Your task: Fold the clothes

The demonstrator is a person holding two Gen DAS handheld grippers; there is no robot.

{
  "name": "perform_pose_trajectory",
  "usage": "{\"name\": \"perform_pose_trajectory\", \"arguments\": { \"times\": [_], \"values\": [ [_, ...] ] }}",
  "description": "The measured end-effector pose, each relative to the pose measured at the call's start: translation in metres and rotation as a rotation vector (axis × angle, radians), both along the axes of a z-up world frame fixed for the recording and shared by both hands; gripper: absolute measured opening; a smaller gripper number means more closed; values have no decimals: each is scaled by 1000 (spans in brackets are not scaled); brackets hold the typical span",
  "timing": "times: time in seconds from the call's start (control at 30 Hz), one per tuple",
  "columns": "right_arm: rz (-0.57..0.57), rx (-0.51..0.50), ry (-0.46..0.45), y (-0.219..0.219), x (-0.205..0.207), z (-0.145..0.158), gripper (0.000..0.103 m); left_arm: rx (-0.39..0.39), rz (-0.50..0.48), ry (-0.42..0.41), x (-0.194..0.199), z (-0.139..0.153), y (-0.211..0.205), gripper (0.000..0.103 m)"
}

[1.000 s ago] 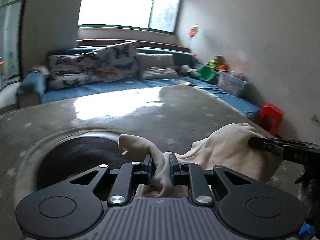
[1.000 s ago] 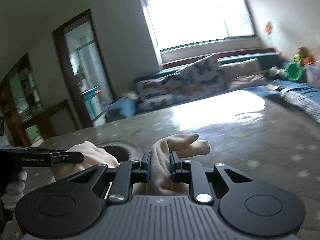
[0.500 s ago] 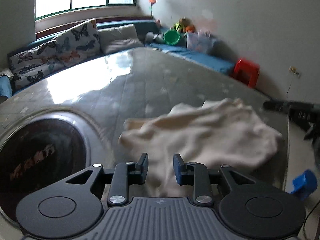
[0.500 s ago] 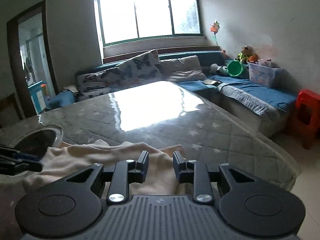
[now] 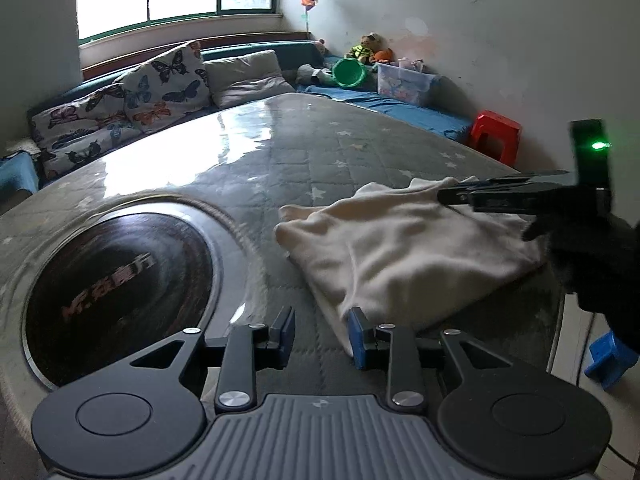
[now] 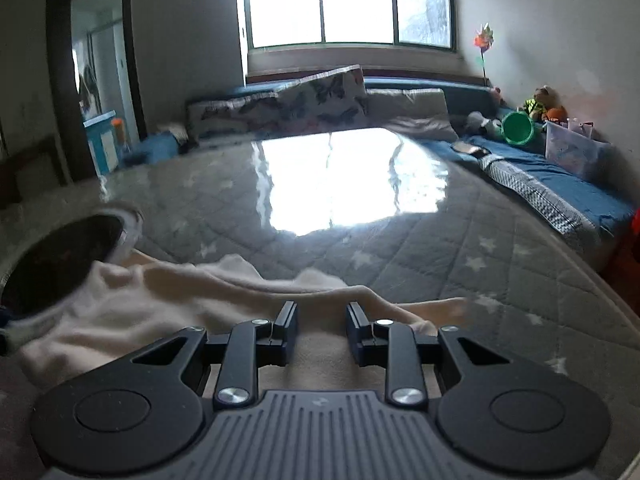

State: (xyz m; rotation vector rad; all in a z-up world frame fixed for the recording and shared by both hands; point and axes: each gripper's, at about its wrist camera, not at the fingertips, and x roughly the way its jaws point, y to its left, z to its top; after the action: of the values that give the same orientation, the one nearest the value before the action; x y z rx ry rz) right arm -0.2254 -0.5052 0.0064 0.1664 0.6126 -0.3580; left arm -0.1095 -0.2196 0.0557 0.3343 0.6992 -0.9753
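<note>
A cream garment point(image 5: 404, 252) lies loosely folded on the grey star-quilted table point(image 5: 320, 160), near its right edge. My left gripper point(image 5: 322, 332) is open and empty, just short of the garment's near corner. The right gripper shows from the side in the left wrist view point(image 5: 452, 196), low over the garment's far right part. In the right wrist view the right gripper point(image 6: 322, 318) is open and empty, with the cream garment point(image 6: 168, 300) spread under and ahead of it.
A round dark inset point(image 5: 116, 280) sits in the table to the left of the garment. A red stool point(image 5: 496, 138) and a blue stool point(image 5: 610, 358) stand off the table's right edge. Sofas with cushions point(image 5: 160, 84) line the far side.
Both grippers held the garment lifted a second ago. They have let go and opened, and the garment now lies on the table. Both grippers have drawn back.
</note>
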Motion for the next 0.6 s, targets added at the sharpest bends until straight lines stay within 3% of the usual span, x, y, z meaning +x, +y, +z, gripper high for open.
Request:
{"name": "perform_pose_trajectory", "arguments": {
  "times": [0.03,0.17,0.4,0.6],
  "values": [
    [-3,-4,3,1,2,0,27,-1,10,-6,0,2,6,42],
    [13,-7,-27,17,1,11,28,-9,61,-19,3,7,33,43],
    [170,-43,-36,86,4,8,34,-16,166,-39,10,16,80,47],
    [219,-109,-61,137,-2,5,35,11,264,-73,11,24,129,48]
  ]
}}
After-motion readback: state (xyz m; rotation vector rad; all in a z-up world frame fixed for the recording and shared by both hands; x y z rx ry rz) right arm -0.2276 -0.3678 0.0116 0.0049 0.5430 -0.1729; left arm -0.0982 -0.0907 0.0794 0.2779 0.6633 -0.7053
